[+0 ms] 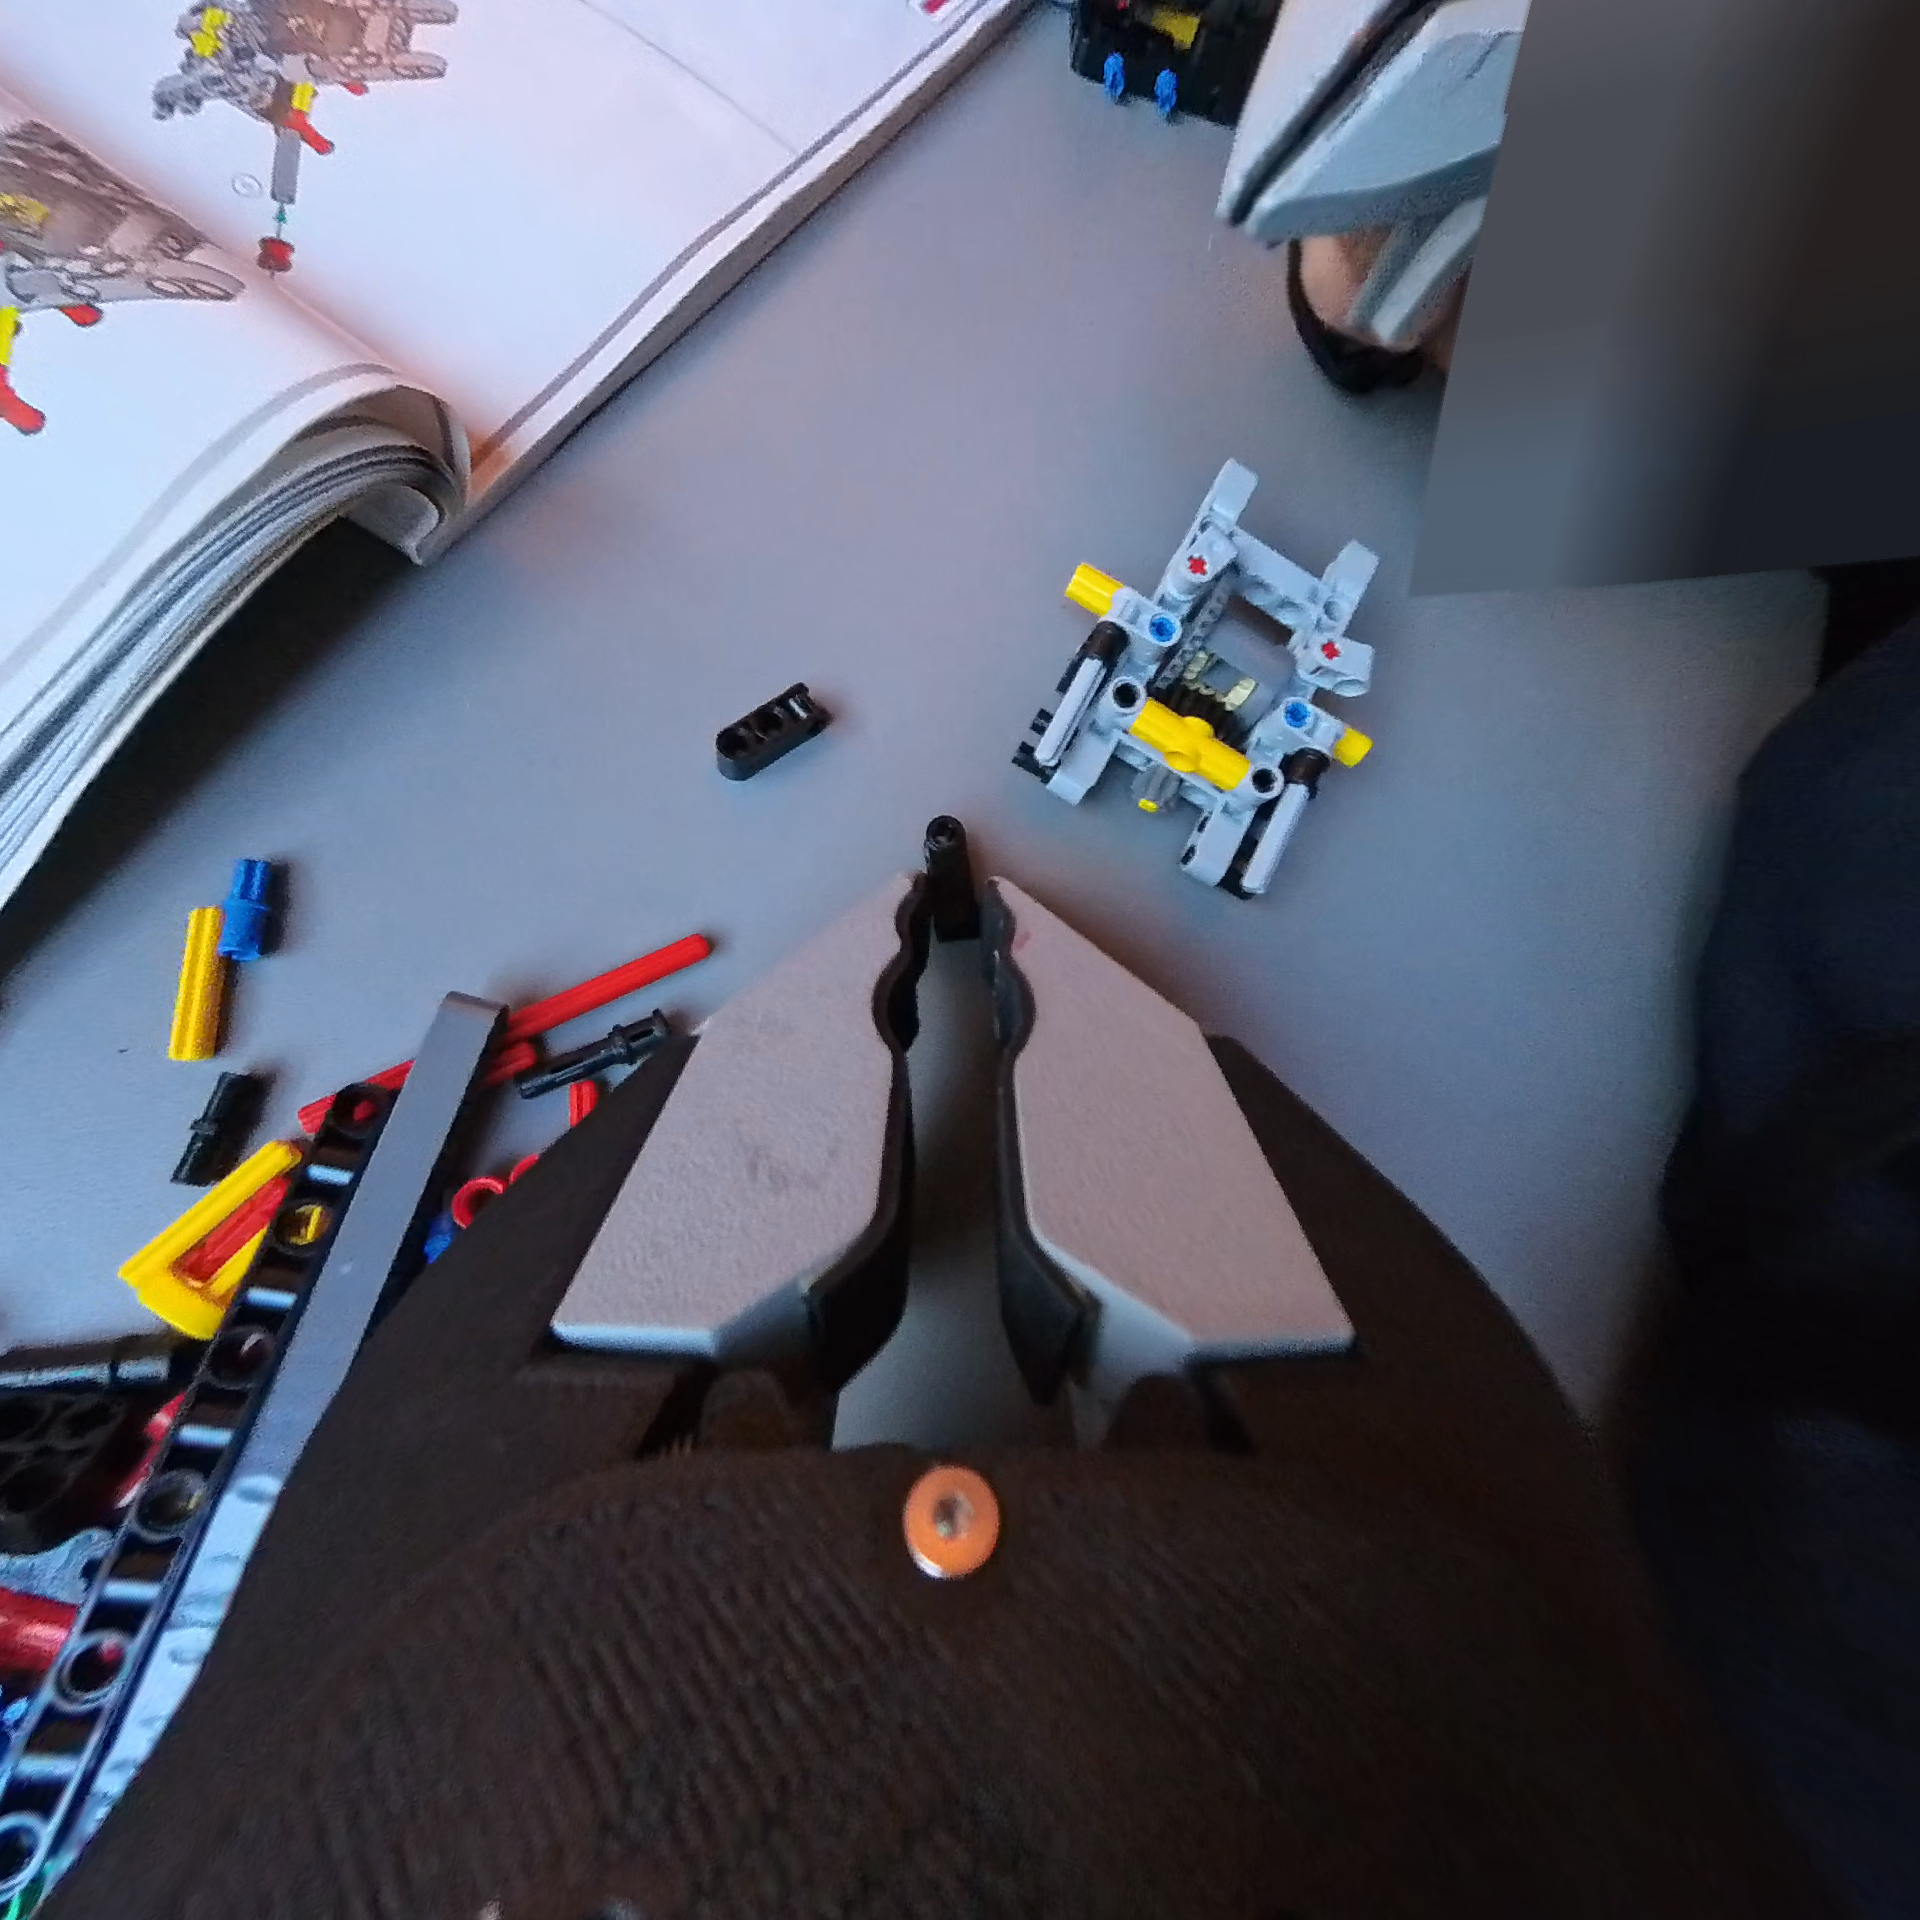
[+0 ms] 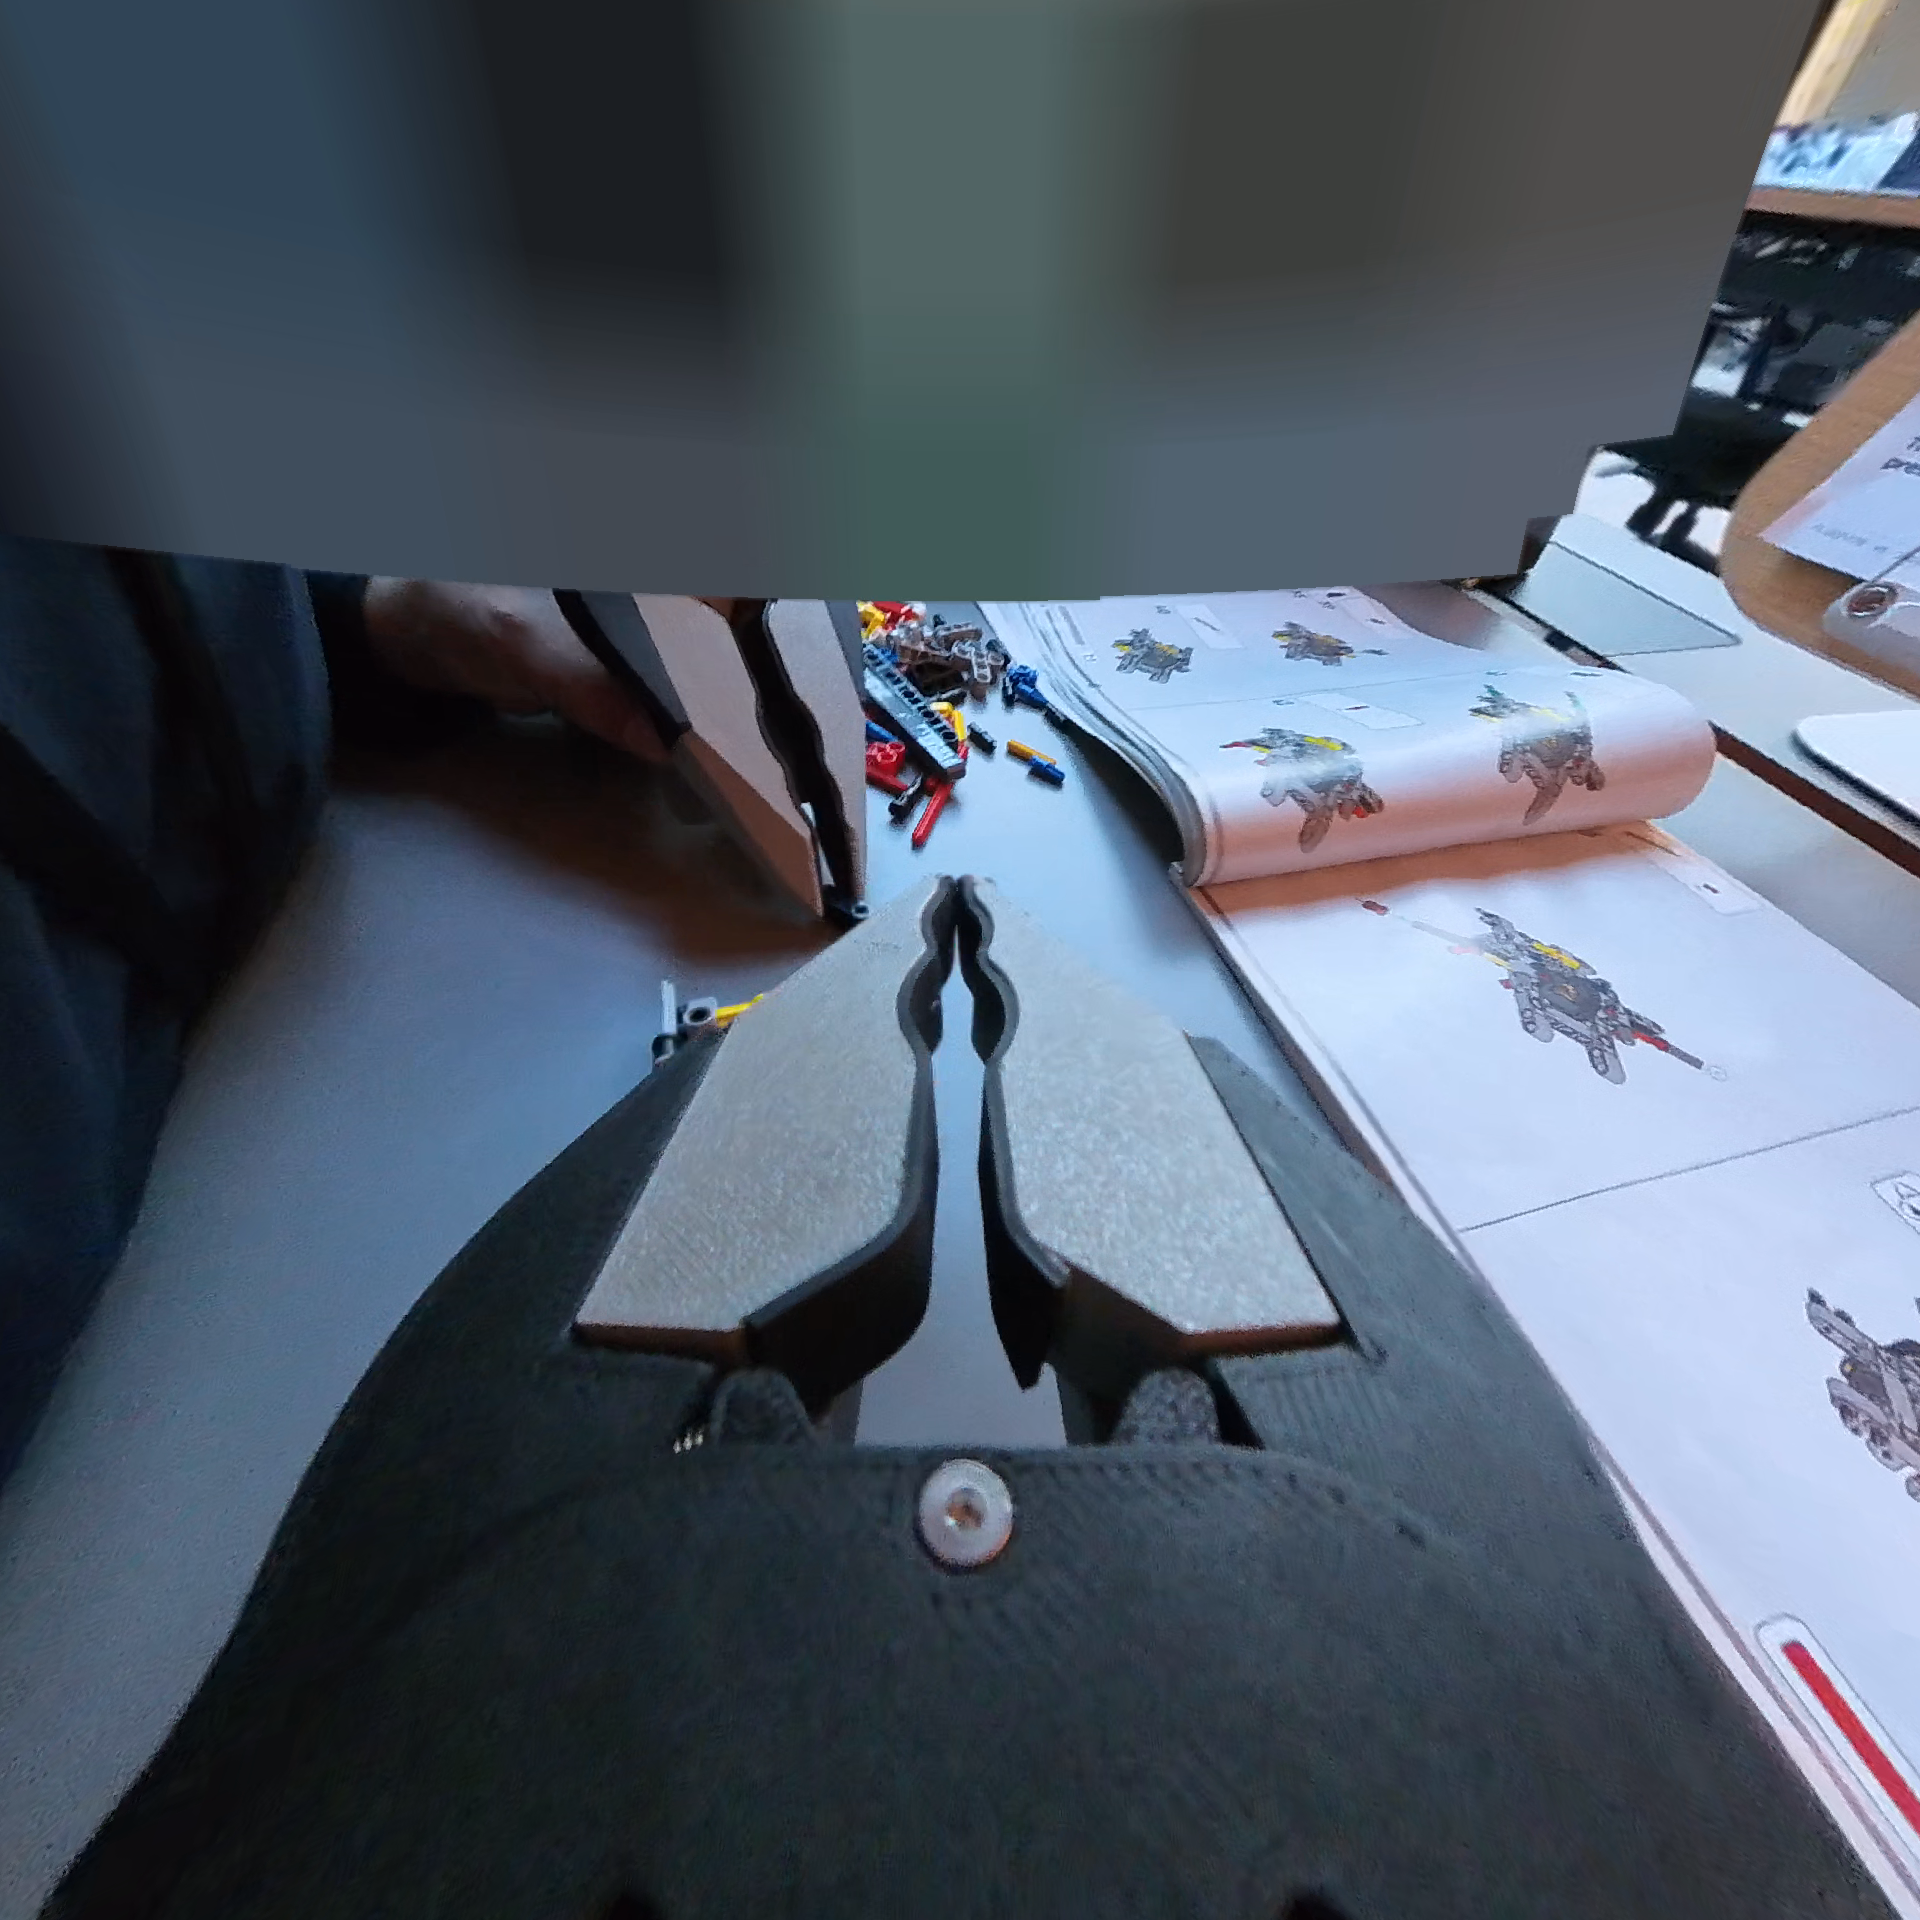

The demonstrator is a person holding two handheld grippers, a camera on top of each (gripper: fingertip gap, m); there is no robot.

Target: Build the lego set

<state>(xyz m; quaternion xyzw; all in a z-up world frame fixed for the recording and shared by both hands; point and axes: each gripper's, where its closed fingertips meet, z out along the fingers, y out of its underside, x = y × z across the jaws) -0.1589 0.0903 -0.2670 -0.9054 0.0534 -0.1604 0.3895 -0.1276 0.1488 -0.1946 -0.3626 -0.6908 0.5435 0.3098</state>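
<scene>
My left gripper (image 1: 951, 902) is shut on a small black pin (image 1: 945, 854) that sticks out forward from its fingertips, just above the grey table (image 1: 831, 468). The right wrist view shows the same pin (image 2: 847, 912) at the left gripper's tips (image 2: 831, 883), low over the table. A grey and yellow brick assembly (image 1: 1205, 686) lies just ahead to the right. A short black three-hole beam (image 1: 772, 729) lies ahead to the left. My right gripper (image 2: 958, 883) is shut, with its pads pressed together and nothing visible between them. It hangs over the assembly (image 2: 707, 1013), which it mostly hides.
An open instruction booklet (image 1: 416, 208) lies at the far left and shows at the right of the right wrist view (image 2: 1455, 779). A pile of loose parts (image 1: 312, 1143) with a long black beam, a red axle (image 1: 613, 977) and a yellow piece (image 1: 197, 982) lies left of my left gripper. Across from one pair of fingers to the other is roughly 10 cm. To reach the yellow piece (image 1: 197, 982) in a straight line is about 11 cm for my left fingers, about 20 cm for my right.
</scene>
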